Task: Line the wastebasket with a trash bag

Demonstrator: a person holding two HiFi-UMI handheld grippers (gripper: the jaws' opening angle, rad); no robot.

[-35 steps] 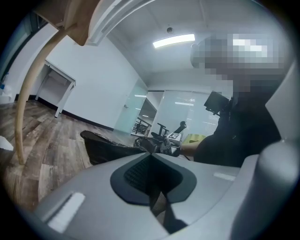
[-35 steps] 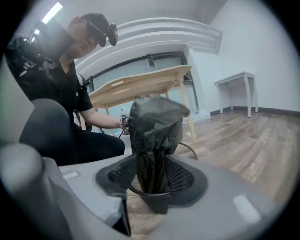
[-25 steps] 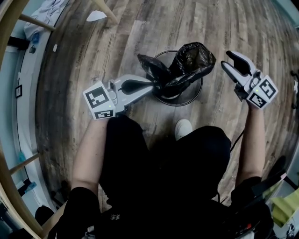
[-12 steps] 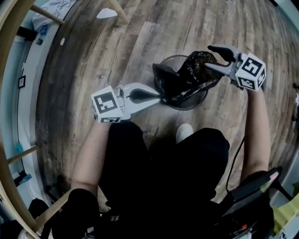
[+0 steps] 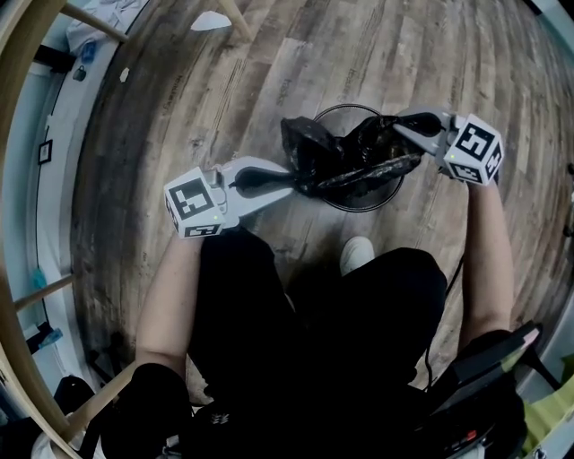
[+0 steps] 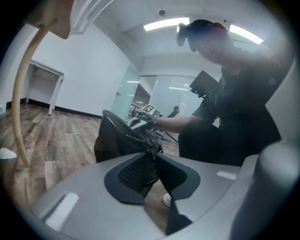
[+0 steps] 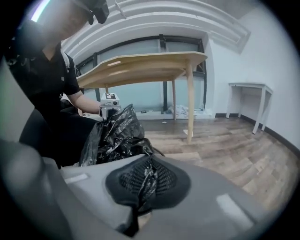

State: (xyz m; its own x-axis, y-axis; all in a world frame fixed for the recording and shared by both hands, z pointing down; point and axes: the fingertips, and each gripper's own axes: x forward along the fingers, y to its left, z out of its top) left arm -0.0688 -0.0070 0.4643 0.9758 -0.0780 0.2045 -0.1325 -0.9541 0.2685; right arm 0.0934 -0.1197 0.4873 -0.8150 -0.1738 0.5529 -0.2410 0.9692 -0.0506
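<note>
A black trash bag [image 5: 336, 160] hangs stretched across the mouth of a round wire wastebasket [image 5: 346, 108] on the wood floor. My left gripper [image 5: 291, 182] holds the bag's left edge; its jaws are opening, and the film is still pinched between the pads at the tips. In the left gripper view the left gripper [image 6: 152, 151] shows the crumpled trash bag [image 6: 117, 140] just beyond it. My right gripper [image 5: 401, 128] is shut on the bag's right edge. Film is squeezed between the pads of the right gripper [image 7: 147, 168], with the rest of the trash bag [image 7: 115, 133] bunched ahead.
The person's white shoe [image 5: 357, 253] and black-clad legs sit just below the basket. A wooden table leg [image 5: 235, 16] and a white scrap [image 5: 211, 20] lie at the top. A wooden table [image 7: 140, 65] and a white table [image 7: 248, 86] stand farther off.
The right gripper came down from the right with open jaws and closed on the bag's right edge. The bag, earlier bunched upright, is now pulled wide between both grippers.
</note>
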